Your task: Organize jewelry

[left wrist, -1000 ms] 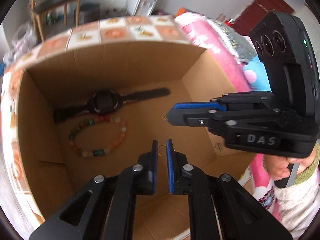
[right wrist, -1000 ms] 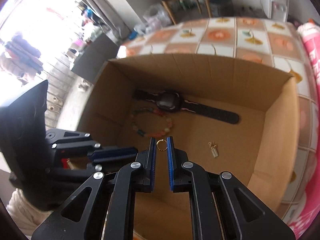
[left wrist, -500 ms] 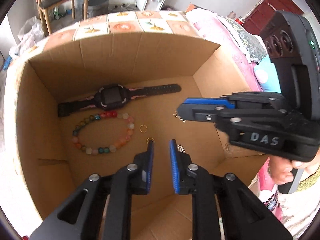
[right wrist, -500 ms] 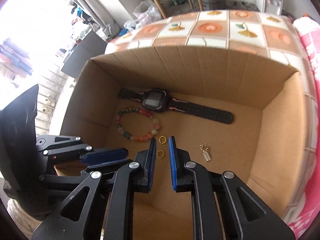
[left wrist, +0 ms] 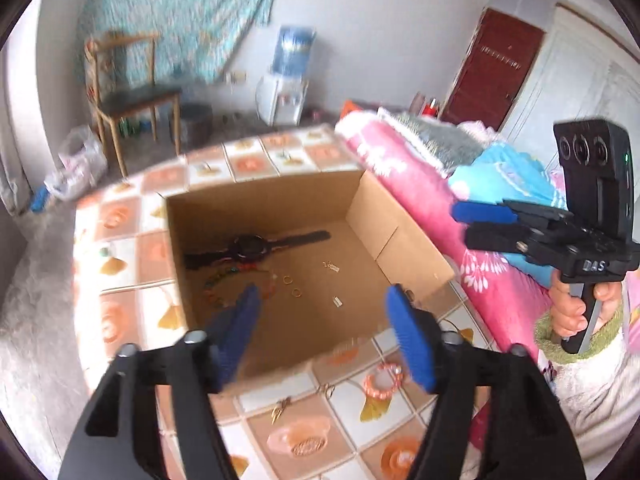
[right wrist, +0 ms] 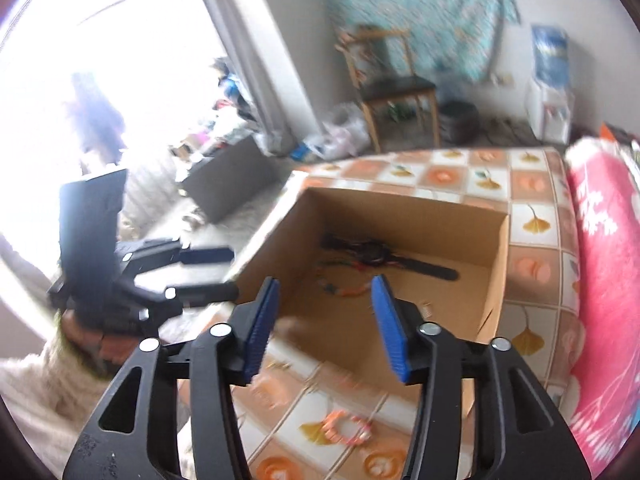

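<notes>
While both claws hang above the cardboard box (left wrist: 404,236):
Left gripper (left wrist: 320,320): jaws opening, nothing between.
Right gripper (right wrist: 324,324): jaws opening, empty.
Next target (judged): coral bracelet (left wrist: 384,380) on the tablecloth (left wrist: 280,420), seen at five o'clock of left claw, nearer it.

Above the patterned table (right wrist: 532,196), the right gripper (right wrist: 325,322) hangs with jaws opening and nothing between them, before a cardboard box (right wrist: 400,210) holding a black watch (right wrist: 374,257) and a bead bracelet (right wrist: 340,286).

One box (left wrist: 276,200), one watch (left wrist: 250,247), two gold rings (left wrist: 287,279), two tools (left wrist: 320,312)
</notes>
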`<state>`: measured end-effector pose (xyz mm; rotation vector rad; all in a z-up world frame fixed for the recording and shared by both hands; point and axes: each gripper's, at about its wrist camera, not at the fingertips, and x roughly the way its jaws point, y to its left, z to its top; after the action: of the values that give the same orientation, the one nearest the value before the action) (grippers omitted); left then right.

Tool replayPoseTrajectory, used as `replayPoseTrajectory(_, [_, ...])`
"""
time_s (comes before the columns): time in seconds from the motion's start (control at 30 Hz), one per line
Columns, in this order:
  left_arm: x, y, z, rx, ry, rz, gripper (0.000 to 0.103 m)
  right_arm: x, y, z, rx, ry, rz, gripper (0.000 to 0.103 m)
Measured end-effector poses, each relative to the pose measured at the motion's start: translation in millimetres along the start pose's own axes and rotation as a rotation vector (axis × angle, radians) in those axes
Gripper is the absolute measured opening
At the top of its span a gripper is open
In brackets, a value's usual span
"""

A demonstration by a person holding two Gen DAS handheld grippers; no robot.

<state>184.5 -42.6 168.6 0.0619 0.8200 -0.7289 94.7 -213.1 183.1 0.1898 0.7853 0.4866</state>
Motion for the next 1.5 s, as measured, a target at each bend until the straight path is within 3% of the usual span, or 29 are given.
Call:
replayPoseTrajectory(0.03, [-9,0,-7,0.001,-0.019,0.009,0.080,-7,9,-13,-0.011,-0.008,0.028,0.052])
replayPoseTrajectory(0.2, [-34,3,-65,-0.050,-0.085,0.096,0.088,-3,28,-64,0.025,-0.018,0.050,0.054])
replayPoseTrajectory(0.4, [4,10,-123,-0.120,-0.002,0.168,0.089,42,26,-114,0.151,0.056,-0.002,0.054])
replayPoseTrajectory(0.53, [31,7,-145,-0.093,0.024,0.208,0.089,75,30,-124,0.125,0.107,-0.091,0.052])
replayPoseTrajectory(0.77, [65,-2,-162,0.011,0.028,0.259,0.080,121,30,-114,0.051,0.179,-0.165,0.038])
replayPoseTrajectory(0.93, [75,-2,-164,0.040,0.028,0.252,0.061,140,29,-122,0.011,0.198,-0.171,0.034])
replayPoseTrajectory(1.13, [87,-1,-165,0.083,0.049,0.259,0.047,160,34,-125,-0.053,0.228,-0.220,0.029])
replayPoseTrajectory(1.5, [95,3,-168,0.082,0.066,0.260,0.043,171,42,-133,-0.150,0.249,-0.271,0.013])
